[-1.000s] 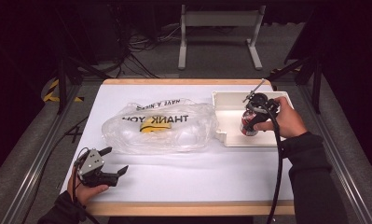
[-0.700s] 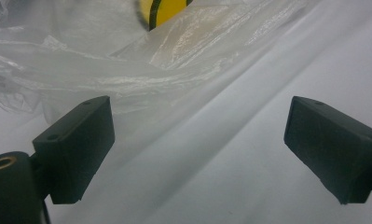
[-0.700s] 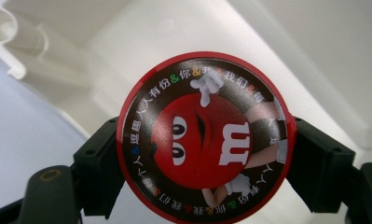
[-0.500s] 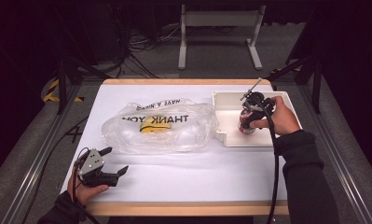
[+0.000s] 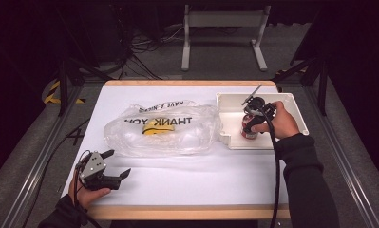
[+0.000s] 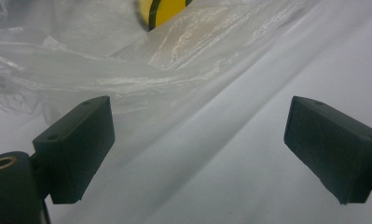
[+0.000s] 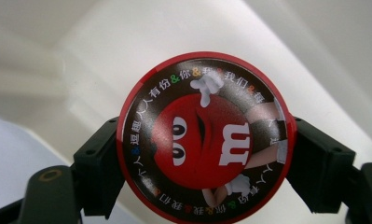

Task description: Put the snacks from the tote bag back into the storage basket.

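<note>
**Right claw and its can sit a little nearer the bag**

Since a second ago the right claw (image 5: 250, 124) has drawn slightly toward the plastic bag (image 5: 163, 130) while staying over the white tray (image 5: 291, 102), and the left claw (image 5: 117, 165) has kept its place.

Taking the bag as the landmark: it lies across the middle of the white surface (image 5: 201, 175), clear and crumpled, printed "THANK YOU" (the lettering reads reversed from the high view) with a yellow patch inside. The tray touches the bag's right end. Within it, at the edge nearest the bag, stands a red can (image 5: 249, 128); the right claw's jaws press against both sides of it, and the right gripper view shows its round red lid (image 7: 206, 140) with a cartoon face, a white "m" and a ring of characters.

The left claw rests below the bag's left end, apart from it, jaws spread wide with nothing between them.

Beyond the surface's wooden edge lie grey floor, tangled cables, a pale metal stand and dark surroundings.
</note>
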Available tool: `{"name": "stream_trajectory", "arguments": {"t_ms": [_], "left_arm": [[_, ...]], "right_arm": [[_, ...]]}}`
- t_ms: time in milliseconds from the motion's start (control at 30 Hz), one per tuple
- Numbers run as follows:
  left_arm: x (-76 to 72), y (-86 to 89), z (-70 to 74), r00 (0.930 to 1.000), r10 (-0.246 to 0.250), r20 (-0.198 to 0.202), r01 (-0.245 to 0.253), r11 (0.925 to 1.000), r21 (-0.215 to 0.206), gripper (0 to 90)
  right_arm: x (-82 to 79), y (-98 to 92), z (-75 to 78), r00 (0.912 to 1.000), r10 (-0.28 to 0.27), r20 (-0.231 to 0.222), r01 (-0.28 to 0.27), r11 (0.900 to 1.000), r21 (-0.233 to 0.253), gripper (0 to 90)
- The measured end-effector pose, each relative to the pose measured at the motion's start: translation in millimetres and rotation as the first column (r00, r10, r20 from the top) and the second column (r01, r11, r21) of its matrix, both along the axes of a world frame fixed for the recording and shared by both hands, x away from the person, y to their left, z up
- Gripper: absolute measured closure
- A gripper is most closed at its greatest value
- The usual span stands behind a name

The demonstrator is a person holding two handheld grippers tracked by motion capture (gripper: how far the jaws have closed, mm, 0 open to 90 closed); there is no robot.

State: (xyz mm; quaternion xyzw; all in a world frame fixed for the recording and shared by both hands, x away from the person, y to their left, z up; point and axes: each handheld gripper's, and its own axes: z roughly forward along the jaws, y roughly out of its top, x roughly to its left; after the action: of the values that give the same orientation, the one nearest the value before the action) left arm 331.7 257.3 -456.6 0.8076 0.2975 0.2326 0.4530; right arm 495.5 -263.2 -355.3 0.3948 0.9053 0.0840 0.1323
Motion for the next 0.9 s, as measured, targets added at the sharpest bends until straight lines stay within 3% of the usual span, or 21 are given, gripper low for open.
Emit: {"name": "stream_trajectory", "arguments": {"t_ms": [367,533,633,733,900], "left_arm": [[0.3,-0.1,0.1,1.0,0.003,0.0,-0.003,1.0,-0.001,8.9],[0.1,-0.9,0.0,1.0,0.004,-0.002,-0.004,1.0,0.009,8.9],[-0.1,-1.9,0.0,0.9999,0.01,0.003,-0.01,0.9998,0.018,8.5],[-0.3,-2.3,-0.1,0.9999,0.012,0.006,-0.013,0.9997,0.02,8.3],[0.0,-2.3,-0.2,0.9999,0.013,0.001,-0.013,0.9997,0.019,8.3]], "right_arm": [[3.9,0.8,-8.2,0.9999,-0.01,-0.01,0.011,1.0,0.017,22.5],[2.5,2.6,-12.1,0.9999,-0.009,0.006,0.009,1.0,0.026,22.2],[2.1,2.0,-15.9,0.9999,-0.017,0.002,0.017,1.0,0.005,19.7],[4.2,2.1,-27.2,0.9991,-0.019,-0.037,0.018,0.999,-0.03,18.2],[2.9,0.6,-27.1,0.9996,-0.016,-0.024,0.016,1.0,-0.01,18.7]]}}
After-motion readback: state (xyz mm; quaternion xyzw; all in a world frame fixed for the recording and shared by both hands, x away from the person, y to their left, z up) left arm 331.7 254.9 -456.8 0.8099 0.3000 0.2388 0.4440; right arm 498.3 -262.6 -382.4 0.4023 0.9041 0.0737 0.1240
